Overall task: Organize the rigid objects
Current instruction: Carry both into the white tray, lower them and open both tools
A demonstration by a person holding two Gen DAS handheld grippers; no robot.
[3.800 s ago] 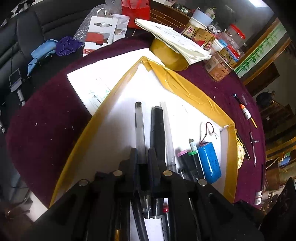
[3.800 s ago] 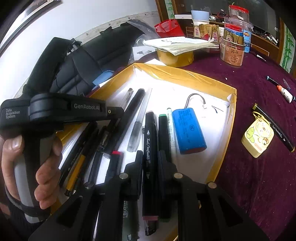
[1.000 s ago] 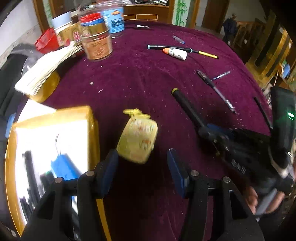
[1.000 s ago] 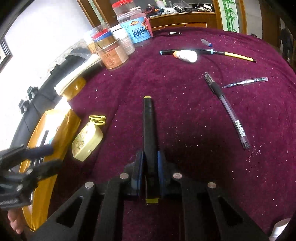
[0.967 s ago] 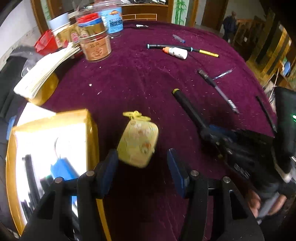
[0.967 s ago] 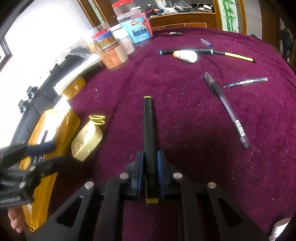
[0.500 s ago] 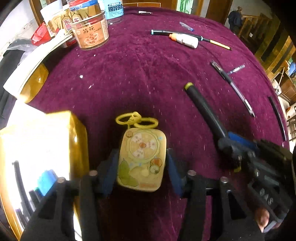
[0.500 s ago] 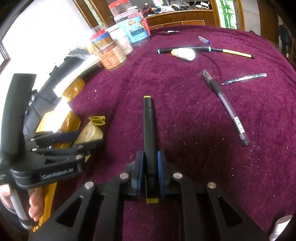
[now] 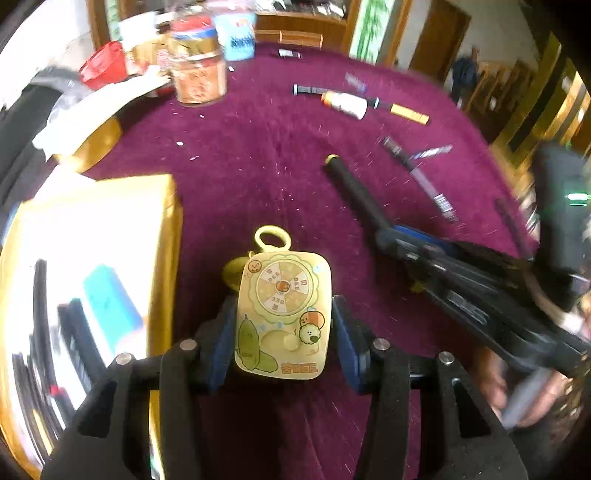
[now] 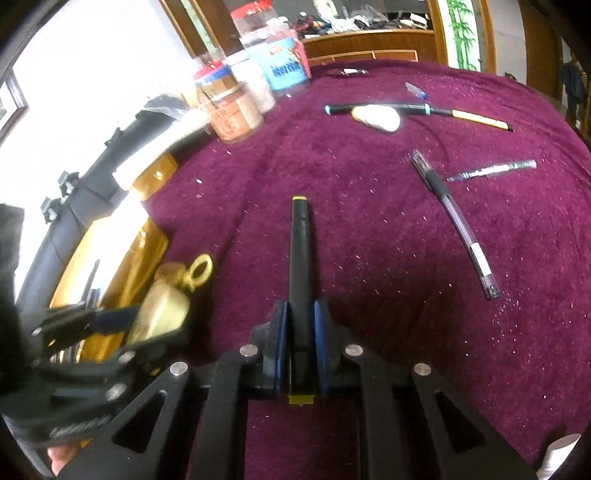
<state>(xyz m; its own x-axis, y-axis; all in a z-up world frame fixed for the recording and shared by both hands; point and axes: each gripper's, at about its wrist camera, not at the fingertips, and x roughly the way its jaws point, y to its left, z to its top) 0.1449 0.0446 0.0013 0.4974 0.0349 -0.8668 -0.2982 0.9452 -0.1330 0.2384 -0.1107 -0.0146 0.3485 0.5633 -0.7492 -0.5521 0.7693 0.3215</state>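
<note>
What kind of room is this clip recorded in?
Probably a home living or dining room, though a shop is possible. A table under a maroon cloth holds snack jars and scattered pens, with wooden cabinets and bamboo-painted panels behind.

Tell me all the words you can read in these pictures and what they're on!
"BEE", printed twice on the spinner wheel of the yellow plastic cartoon tag.
Orange characters along that tag's bottom edge: too blurred.
Orange-labelled clear snack jar: blurred.
Blue-labelled tub: blurred.
</note>
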